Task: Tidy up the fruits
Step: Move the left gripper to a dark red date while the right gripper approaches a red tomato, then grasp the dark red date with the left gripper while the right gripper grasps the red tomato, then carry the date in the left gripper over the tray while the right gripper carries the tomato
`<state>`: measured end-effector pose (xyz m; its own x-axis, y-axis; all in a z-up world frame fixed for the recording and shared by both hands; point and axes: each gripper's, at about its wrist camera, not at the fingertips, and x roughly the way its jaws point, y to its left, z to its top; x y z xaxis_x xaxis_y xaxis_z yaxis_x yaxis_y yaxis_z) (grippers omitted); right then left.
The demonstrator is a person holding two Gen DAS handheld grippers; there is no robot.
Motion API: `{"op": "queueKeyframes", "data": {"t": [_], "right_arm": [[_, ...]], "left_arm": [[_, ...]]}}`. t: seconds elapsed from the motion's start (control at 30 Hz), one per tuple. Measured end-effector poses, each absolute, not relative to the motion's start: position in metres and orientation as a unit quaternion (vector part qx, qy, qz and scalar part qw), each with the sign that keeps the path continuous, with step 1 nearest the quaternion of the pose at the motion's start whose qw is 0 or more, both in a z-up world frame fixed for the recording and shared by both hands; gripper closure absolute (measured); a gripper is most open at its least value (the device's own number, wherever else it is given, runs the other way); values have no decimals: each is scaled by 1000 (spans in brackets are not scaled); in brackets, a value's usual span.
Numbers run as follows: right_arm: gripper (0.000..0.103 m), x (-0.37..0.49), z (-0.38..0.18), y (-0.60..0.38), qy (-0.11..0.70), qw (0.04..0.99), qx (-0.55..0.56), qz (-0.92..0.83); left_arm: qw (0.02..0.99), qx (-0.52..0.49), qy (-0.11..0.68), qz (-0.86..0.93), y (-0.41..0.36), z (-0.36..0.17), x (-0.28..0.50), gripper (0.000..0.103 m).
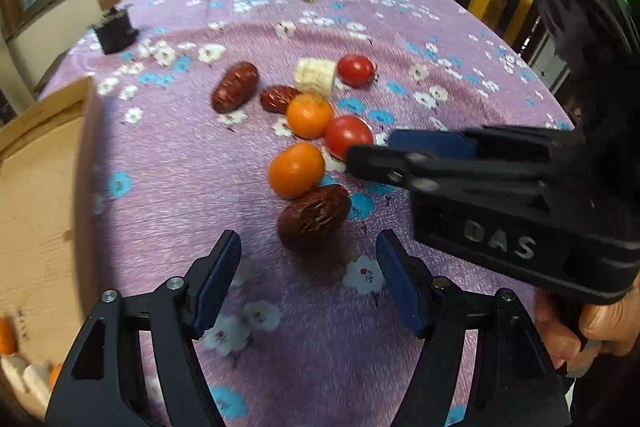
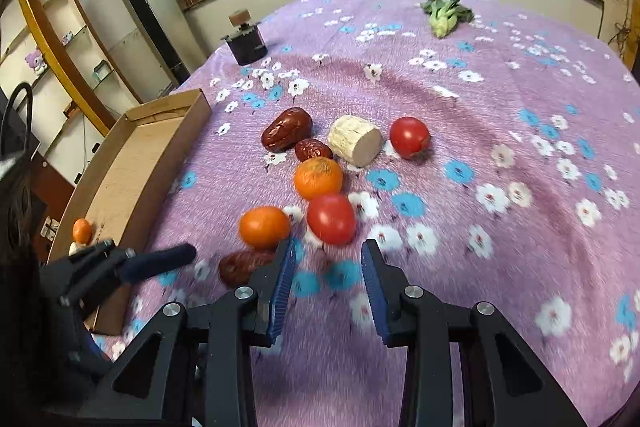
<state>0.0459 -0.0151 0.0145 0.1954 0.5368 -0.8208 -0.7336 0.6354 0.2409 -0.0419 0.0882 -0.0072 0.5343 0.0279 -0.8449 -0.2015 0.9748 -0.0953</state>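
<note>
Fingers [image 1: 224,267] of both grippers apart, seemingly empty.

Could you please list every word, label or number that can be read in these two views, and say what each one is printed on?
"DAS": raised letters on the black body of the right gripper, seen in the left wrist view; the first letter is blurred, so it could be "OAS".
Cardboard box: small dark marks on the inside near the bottom, too blurred to read.
Nothing else legible in either view.

purple floral cloth [image 2: 500,131]; orange mandarins [image 2: 318,177], red tomatoes [image 2: 409,137], dark-red dates [image 2: 286,129], brown box [image 2: 132,163].
</note>
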Motion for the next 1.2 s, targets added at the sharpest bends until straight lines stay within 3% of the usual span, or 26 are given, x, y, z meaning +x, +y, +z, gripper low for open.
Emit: {"op": "queueKeyframes", "data": {"t": [0.1,0.17,0.23,0.67,1.03,1.2], "right_arm": [[74,53,4,-9,488,760,-102,418],[75,51,4,-13,486,762,-97,417],[76,46,10,-21,474,772,-93,412],[76,10,50,-83,445,799,-27,404],[76,-23,69,-75,428,800,-34,419],[85,-35,72,-62,426,794,-44,432]], "left_arm": [[878,-83,466,68,88,-12,-35,38],[882,-81,459,68,90,-12,-31,60],[884,-80,456,71,92,-12,-29,74],[899,-82,423,83,87,19,-66,74],[911,-76,383,137,110,47,-101,74],[911,-84,375,149,121,50,-112,74]]}}
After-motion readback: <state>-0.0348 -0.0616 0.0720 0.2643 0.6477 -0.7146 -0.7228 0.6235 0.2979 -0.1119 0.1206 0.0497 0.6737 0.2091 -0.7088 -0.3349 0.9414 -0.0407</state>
